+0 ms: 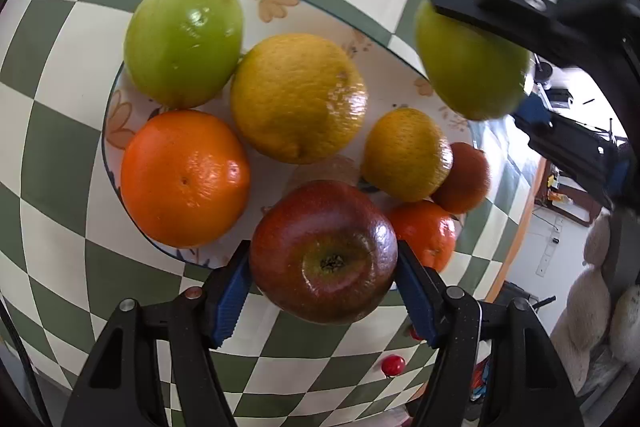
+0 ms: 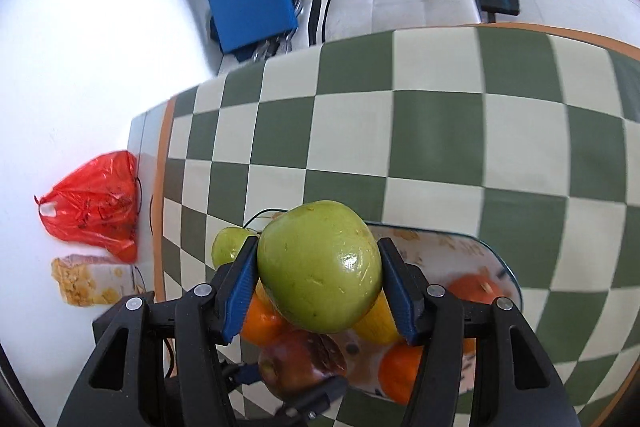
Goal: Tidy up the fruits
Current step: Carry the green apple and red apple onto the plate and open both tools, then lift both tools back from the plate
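**A:** Green-and-cream checkered tablecloth, flowery oval ceramic plate already loaded with citrus. Left gripper is clamped on a dark red apple over the plate's near rim.

**B:** Right gripper grips a glossy green apple above the plate. Both look firm but slick, so I'd squeeze the widest part.

The left gripper had matte black, speckled plastic arms with triangular cut-outs, blue ribbed pads on its fingers and round screws, most silver, one coppery. The right gripper was identical in build, with blue pads and silver screws.
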Demonstrator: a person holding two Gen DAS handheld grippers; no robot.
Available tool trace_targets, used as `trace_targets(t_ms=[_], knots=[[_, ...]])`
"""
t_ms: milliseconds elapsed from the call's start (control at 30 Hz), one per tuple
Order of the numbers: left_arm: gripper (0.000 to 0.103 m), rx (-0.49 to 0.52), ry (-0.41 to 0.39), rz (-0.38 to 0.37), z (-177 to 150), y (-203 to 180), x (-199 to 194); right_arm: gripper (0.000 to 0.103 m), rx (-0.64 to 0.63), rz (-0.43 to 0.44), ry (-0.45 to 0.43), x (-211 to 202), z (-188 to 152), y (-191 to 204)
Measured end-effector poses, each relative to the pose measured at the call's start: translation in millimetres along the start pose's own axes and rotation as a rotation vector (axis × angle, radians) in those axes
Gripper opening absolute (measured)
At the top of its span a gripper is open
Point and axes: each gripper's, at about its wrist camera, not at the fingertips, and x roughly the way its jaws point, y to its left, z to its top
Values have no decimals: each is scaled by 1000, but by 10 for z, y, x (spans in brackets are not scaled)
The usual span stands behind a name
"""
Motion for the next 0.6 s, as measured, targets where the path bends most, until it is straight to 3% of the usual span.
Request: trace_targets(t_ms=[233, 333, 433, 500, 600], knots=[[70, -26, 9, -27, 3, 85, -5, 61, -28, -37, 96, 443, 32, 53], [81, -7, -11, -21, 17, 61, -80, 62, -19, -61, 117, 533, 21, 24], [84, 14, -5, -7, 14, 52, -148, 79, -6, -70, 109, 512, 25, -5], [91, 31, -15, 18, -22, 48, -206, 79, 0, -71, 91, 438, 31, -14], [91, 71, -60, 72, -91, 34, -367, 91, -14, -105, 61, 277, -3, -5]])
